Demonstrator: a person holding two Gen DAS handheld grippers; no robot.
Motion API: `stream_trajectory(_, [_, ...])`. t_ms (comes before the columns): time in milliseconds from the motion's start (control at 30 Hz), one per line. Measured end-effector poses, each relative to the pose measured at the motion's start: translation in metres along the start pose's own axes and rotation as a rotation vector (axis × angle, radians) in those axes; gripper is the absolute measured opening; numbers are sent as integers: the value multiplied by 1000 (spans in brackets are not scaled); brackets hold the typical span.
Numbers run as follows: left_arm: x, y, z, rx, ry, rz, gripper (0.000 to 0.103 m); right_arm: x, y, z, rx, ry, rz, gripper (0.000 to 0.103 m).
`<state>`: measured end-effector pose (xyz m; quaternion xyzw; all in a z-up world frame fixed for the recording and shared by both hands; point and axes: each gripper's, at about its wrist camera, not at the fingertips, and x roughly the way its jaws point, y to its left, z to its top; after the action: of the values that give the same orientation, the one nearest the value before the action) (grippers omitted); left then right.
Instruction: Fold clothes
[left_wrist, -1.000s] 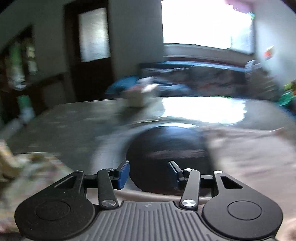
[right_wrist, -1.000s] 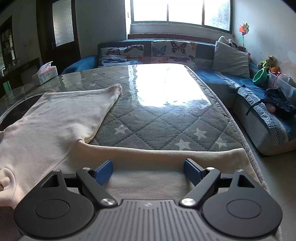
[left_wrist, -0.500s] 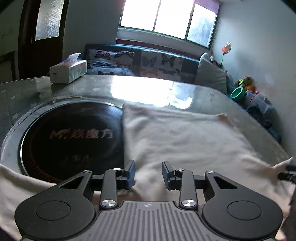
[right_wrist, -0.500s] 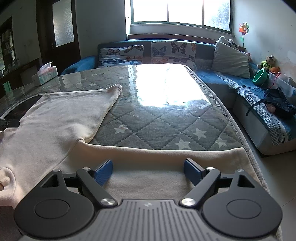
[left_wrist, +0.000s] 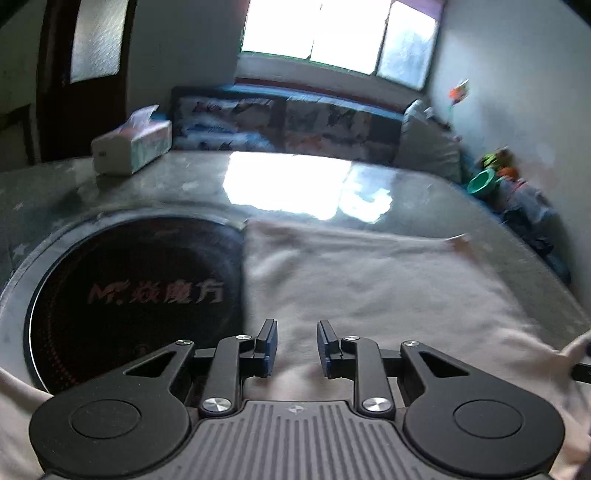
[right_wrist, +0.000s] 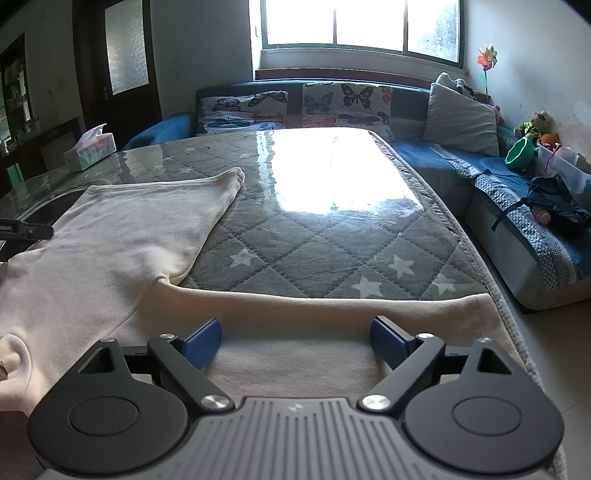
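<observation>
A cream long-sleeved garment (right_wrist: 122, 236) lies spread flat on the table, one sleeve (right_wrist: 207, 192) reaching toward the far side and the other sleeve (right_wrist: 332, 317) running along the near edge. My right gripper (right_wrist: 295, 341) is wide open and empty, low over that near sleeve. In the left wrist view the same garment (left_wrist: 369, 273) fills the middle and right. My left gripper (left_wrist: 297, 349) is partly open and empty, just above the garment beside its left edge. The left gripper's tip shows at the left edge of the right wrist view (right_wrist: 26, 230).
The table has a grey quilted star-print cover (right_wrist: 332, 240) under glossy plastic. A round black hotplate (left_wrist: 136, 295) is set in the table left of the garment. A tissue box (left_wrist: 131, 146) stands at the far left. A blue sofa (right_wrist: 498, 192) runs along the right side and back.
My left gripper swung right from the hotplate to the garment, then moved a little closer over it and opened slightly. The right gripper has stayed still and open.
</observation>
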<state>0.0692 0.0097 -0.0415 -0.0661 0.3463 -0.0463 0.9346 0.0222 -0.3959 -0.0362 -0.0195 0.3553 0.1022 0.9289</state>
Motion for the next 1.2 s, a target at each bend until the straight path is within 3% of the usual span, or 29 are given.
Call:
stream_trajectory(233, [8, 2, 22, -29, -4, -16, 26, 0, -1, 0, 5, -2, 0, 92])
stream_trajectory(433, [37, 4, 43, -68, 2, -39, 26, 1, 0, 0, 3, 0, 1, 94])
stream_trajectory(667, [57, 16, 55, -106, 3, 3, 26, 1, -2, 1, 5, 2, 2, 95])
stream_trajectory(967, [78, 15, 69, -71, -6, 73, 29, 4, -1, -1, 2, 1, 2, 100])
stream_trajectory(1200, [43, -1, 62, -16, -45, 40, 61, 3, -3, 1, 20, 5, 9, 103])
